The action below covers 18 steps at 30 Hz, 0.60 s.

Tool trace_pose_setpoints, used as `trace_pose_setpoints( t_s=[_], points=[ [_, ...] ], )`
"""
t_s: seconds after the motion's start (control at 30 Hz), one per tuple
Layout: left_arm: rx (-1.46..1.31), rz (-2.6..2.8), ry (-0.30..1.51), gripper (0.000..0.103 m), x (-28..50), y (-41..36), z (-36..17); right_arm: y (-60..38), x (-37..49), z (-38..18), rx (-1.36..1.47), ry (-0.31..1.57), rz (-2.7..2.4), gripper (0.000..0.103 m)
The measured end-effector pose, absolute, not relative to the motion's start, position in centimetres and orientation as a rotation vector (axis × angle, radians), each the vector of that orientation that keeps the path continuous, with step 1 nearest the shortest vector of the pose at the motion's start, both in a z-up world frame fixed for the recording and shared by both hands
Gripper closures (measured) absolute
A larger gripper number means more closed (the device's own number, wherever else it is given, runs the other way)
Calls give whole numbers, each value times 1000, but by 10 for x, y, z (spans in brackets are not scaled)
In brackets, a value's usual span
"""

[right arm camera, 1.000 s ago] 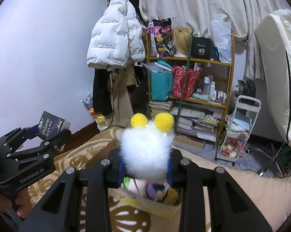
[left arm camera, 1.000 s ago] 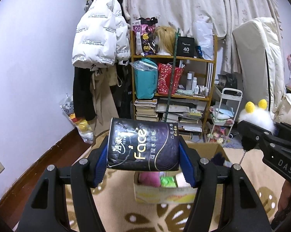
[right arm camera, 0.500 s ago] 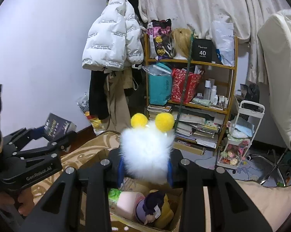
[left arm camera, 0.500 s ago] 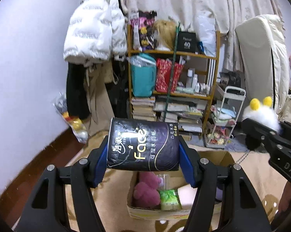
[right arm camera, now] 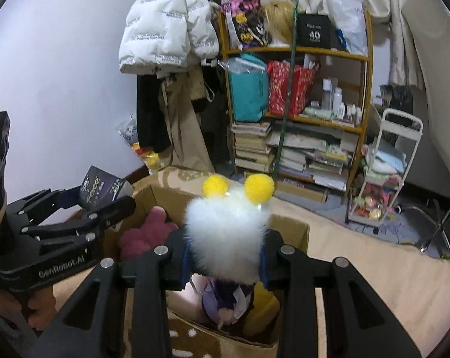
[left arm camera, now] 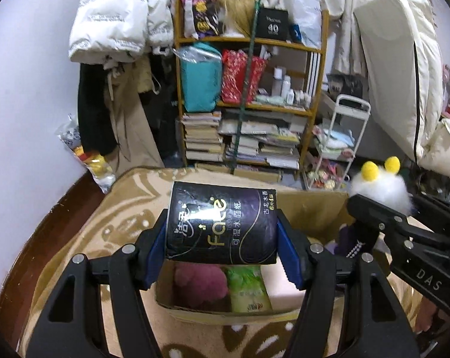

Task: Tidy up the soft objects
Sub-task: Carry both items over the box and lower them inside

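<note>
My left fingers (left arm camera: 222, 232) were clamped on the tissue pack (left arm camera: 222, 223), its long axis crosswise, directly above the cardboard box (left arm camera: 201, 313). My right fingers (right arm camera: 225, 256) squeezed the white fluffy toy (right arm camera: 225, 232) above the same box, equally near.

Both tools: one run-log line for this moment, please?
left tool: holds tissue pack | right tool: holds fluffy toy | both above cardboard box

Cluttered room corner behind a patterned tan blanket (left arm camera: 84, 238)

A wooden shelf (left arm camera: 311, 113) holds stacked books (left arm camera: 202, 137), a teal bag (left arm camera: 199, 86) and a red bag (left arm camera: 239, 80); a white puffer jacket (left arm camera: 117, 21) hangs left, a white trolley (left arm camera: 347, 137) stands right.
</note>
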<state>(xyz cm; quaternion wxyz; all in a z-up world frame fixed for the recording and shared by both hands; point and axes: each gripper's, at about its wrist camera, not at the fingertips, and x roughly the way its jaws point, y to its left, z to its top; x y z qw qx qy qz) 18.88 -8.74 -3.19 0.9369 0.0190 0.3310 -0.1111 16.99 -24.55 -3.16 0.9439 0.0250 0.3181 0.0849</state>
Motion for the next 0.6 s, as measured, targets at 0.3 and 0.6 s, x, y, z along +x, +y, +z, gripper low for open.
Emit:
trace_pose_setpoints(
  t_s=[0.3,0.6],
  points=[
    [22,-245,721,38,195,-89,-42,-259,172,-44,139,674,193,63],
    [7,-228,734,27,197,-84,-44,-257,171,-46,131,684,201,57]
  ],
)
